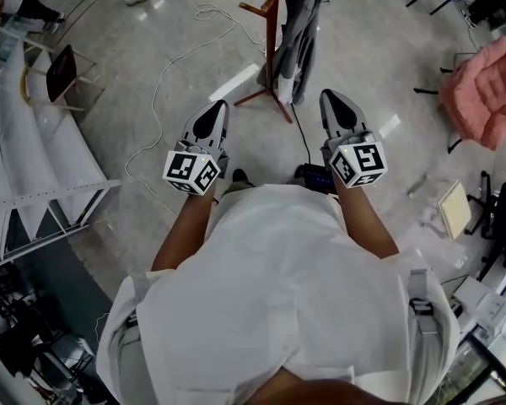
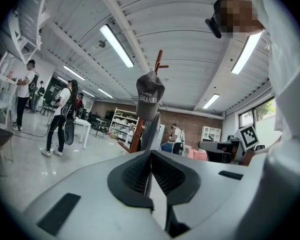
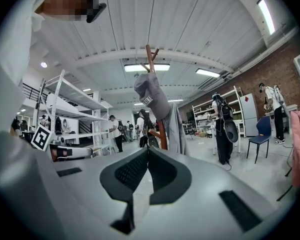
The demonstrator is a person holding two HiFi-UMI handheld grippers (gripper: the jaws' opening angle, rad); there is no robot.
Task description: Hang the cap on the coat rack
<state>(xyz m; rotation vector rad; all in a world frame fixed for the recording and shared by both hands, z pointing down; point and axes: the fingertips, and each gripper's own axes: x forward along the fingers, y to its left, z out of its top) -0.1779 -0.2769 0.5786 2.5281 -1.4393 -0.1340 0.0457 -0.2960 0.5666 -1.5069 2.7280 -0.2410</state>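
Left hand-held gripper (image 2: 151, 153), right hand-held gripper (image 3: 148, 149) clenched (empty), cap (image 2: 149, 94) vertical on coat rack (image 2: 159, 59), brim down

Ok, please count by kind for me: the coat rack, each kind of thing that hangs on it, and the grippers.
Coat rack: 1
Cap: 1
Grey garment: 1
Grippers: 2, the left gripper and the right gripper, both shut and empty
Total: 5
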